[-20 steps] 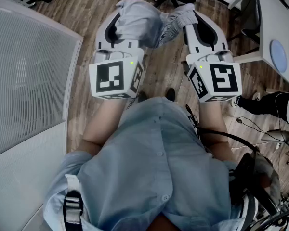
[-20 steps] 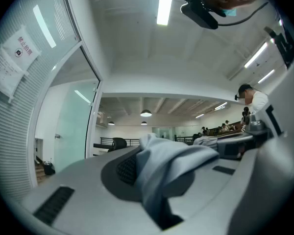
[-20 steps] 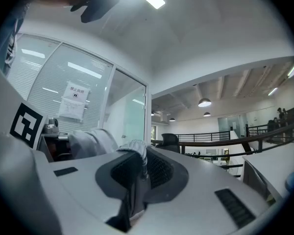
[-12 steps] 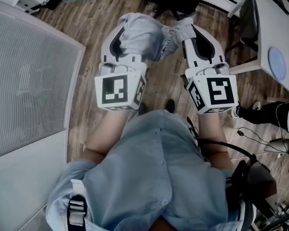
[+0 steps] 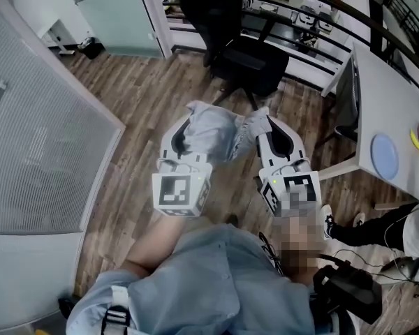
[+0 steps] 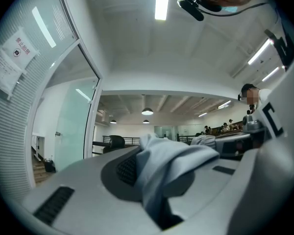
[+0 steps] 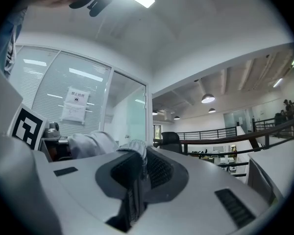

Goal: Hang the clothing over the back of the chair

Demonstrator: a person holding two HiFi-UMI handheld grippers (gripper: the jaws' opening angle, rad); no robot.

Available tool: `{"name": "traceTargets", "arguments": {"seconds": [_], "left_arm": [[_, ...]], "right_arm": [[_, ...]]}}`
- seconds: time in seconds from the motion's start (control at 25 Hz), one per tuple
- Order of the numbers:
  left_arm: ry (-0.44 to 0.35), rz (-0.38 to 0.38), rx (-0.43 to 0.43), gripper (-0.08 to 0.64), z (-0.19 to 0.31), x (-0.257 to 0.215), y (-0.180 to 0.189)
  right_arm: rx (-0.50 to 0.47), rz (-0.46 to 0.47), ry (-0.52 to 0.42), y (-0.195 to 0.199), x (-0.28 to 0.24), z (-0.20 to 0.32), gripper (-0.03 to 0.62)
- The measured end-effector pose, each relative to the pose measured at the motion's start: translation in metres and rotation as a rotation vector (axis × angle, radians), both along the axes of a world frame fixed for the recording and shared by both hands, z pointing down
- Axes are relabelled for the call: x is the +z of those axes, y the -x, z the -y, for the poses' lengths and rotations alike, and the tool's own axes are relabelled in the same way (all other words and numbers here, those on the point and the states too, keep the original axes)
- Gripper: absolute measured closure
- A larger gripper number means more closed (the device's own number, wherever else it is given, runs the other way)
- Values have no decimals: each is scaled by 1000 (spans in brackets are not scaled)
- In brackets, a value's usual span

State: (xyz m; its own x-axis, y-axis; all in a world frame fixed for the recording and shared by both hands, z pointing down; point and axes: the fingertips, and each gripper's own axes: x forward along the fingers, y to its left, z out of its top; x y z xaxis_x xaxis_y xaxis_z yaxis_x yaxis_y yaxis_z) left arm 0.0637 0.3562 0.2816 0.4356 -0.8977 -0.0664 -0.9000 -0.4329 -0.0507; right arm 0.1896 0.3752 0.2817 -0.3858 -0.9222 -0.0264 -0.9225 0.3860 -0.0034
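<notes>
- both grippers are held out level in front of us, side by side, over the wood floor (image 5: 133,110).
- left gripper (image 5: 201,115): jaws closed on the clothing (image 5: 216,132). in the left gripper view a thick fold of the pale grey-blue fabric comes up from betw. the jaws and flops over the right-hand one.
- right gripper (image 5: 264,118): jaws closed on the clothing too. in the right gripper view a thin ribbed edge of it is pinched betw. the dark pads, and the rest bunches off to the left.
- the clothing hangs bunched up betw. the two grippers, mostly over the left one, clear of the floor. we can't tell what kind of garment it is.
- the chair (image 5: 248,61) is a black office chair w/ a wheeled base. it stands ahead of the grippers, apart from the clothing, w/ nothing draped on its back.
- a white bench (image 5: 394,110) runs along the right side, w/ a blue disc (image 5: 385,155) lying on it.
- a partition w/ blinds (image 5: 42,138) is on our left, w/ a glass door beyond it.
- a dark railing crosses behind the chair.
- our light blue shirt (image 5: 216,285) fills the bottom of the head view.
- another person's leg and shoe (image 5: 349,227) show low on the right, near some cables.
</notes>
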Motion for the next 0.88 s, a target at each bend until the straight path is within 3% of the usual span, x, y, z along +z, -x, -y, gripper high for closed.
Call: {"name": "traceTargets", "arguments": {"seconds": [0.24, 0.88], "left_arm": [[26, -6, -31, 522, 38, 13, 17], [-23, -33, -58, 522, 214, -9, 107]], "right_arm": [[-27, 2, 22, 14, 11, 37, 561], [-38, -15, -24, 99, -13, 218, 561]]}}
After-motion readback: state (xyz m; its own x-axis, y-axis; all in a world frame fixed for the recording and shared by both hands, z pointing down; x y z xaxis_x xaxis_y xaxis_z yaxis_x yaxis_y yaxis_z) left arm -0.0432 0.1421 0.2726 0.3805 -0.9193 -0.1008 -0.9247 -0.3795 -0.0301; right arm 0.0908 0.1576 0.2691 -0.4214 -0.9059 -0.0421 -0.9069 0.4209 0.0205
